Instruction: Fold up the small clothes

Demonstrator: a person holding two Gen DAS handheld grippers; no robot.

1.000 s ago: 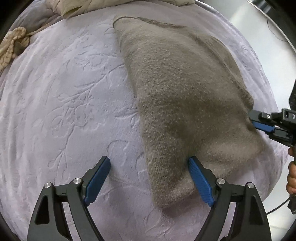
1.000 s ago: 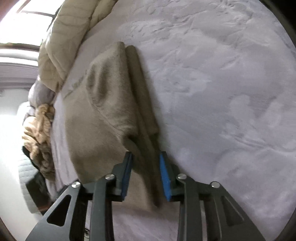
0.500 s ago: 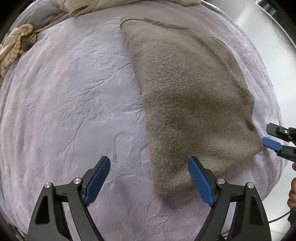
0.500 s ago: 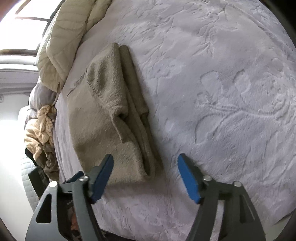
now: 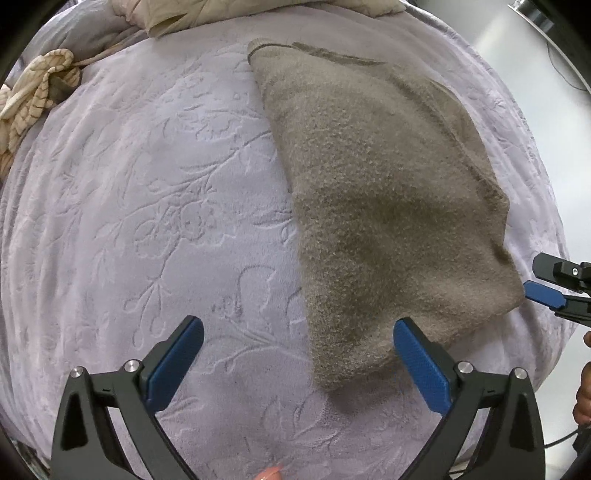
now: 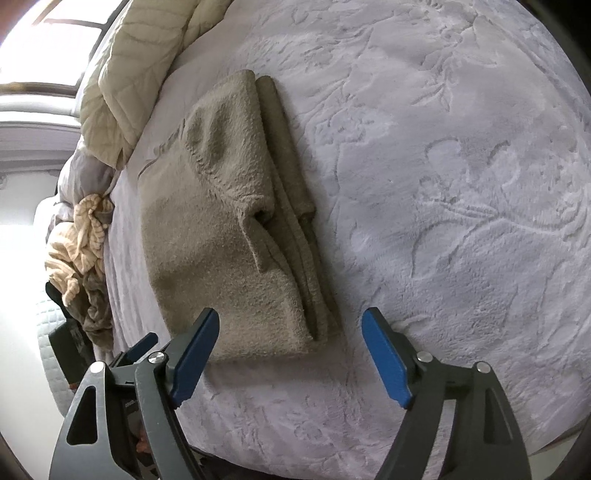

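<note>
You're in a home bedroom | bed with embossed lilac blanket (image 5: 155, 206) | beige quilt (image 6: 136, 70) bunched at the blanket's far edge | crumpled striped clothes (image 5: 33, 92) beside the quilt

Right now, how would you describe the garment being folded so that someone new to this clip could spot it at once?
Start from the lilac embossed bed cover filling both views. On it, near the edge closest to both grippers, lies a folded fuzzy taupe garment. Unlike the crumpled cream striped cloth and the quilted beige comforter at the far side, it lies flat and alone.

Soft daylight, perhaps from the blown-out window (image 6: 55, 22); fisheye-warped, darkened edges.
</note>
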